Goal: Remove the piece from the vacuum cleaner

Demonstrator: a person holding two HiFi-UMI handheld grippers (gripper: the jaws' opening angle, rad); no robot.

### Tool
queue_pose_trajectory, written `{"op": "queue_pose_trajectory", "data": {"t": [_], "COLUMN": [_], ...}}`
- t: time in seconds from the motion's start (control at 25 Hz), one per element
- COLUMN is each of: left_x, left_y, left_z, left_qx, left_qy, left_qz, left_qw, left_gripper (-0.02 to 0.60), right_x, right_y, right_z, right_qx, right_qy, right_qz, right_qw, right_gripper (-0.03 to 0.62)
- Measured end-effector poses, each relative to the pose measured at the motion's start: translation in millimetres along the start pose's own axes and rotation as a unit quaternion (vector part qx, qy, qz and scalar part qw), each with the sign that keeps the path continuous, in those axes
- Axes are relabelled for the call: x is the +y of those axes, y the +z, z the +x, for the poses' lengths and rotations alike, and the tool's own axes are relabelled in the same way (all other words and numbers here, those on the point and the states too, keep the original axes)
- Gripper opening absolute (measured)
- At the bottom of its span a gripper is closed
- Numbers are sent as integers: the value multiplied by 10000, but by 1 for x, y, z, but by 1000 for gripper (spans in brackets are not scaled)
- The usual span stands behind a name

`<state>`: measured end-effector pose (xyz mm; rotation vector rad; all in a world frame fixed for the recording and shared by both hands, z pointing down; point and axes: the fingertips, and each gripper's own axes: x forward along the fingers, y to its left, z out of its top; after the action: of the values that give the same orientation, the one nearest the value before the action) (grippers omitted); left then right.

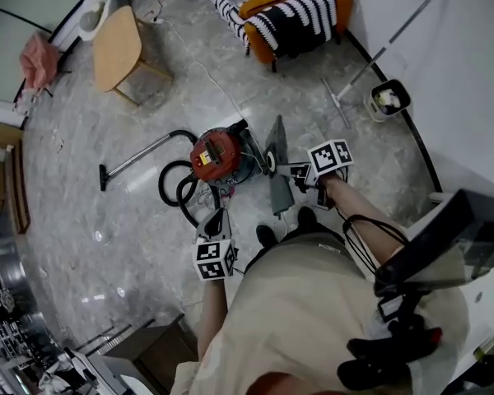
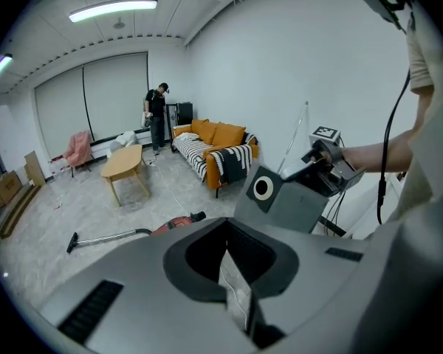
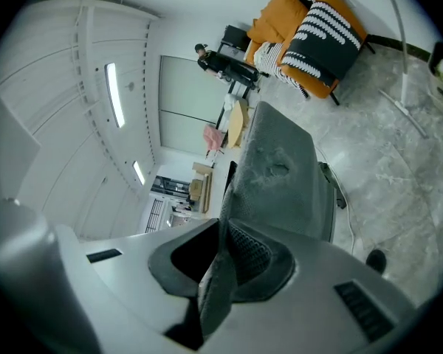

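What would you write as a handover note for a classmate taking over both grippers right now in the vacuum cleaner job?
Left gripper: jaws shut, nothing in them, aimed toward the vacuum cleaner.
Right gripper: shut on the soft edge of the grey piece, holding it up in the air.
Vacuum cleaner: red, standing on the floor in front of the person.
Done: the piece looks free of the vacuum.
Left: probably just carry it clear and set it down.
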<state>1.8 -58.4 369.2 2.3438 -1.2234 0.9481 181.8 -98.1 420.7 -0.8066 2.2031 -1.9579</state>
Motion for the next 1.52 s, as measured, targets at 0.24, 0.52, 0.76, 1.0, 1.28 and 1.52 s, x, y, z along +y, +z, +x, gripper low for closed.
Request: {"op": "queue_pose_trajectory", "data": {"t": [0.24, 0.52, 0.76, 1.0, 1.28, 1.52], "left_x": [11, 60, 92, 116, 114, 76], "left_y": [-6, -51, -87, -106, -119, -121], "left_z": [-18, -56, -85, -99, -92, -80], "left_qx": [-244, -393, -511, -631, -721, -577], "left_qy": [-47, 44, -88, -365, -907, -1526], "left_qz": [-14, -267, -429, -412, -195, 51], "left_qw": [9997, 9989, 9977, 9965, 9931, 9866], "left_gripper": [5, 5, 5, 5, 5, 5], "right_x": [19, 41, 64, 86, 92, 92], "right_y": [-22, -56, -94, -127, -156, -178], "right_z": [16, 57, 90, 106, 101, 68], "right_qx": [46, 41, -3, -196, -639, -1004], "right_qy": [-52, -261, -418, -552, -695, -925], "right_qz": [-111, -311, -438, -560, -399, -209], "right_qw": [9999, 9992, 9982, 9967, 9947, 9904], "right_gripper": [32, 32, 32, 32, 31, 31]}}
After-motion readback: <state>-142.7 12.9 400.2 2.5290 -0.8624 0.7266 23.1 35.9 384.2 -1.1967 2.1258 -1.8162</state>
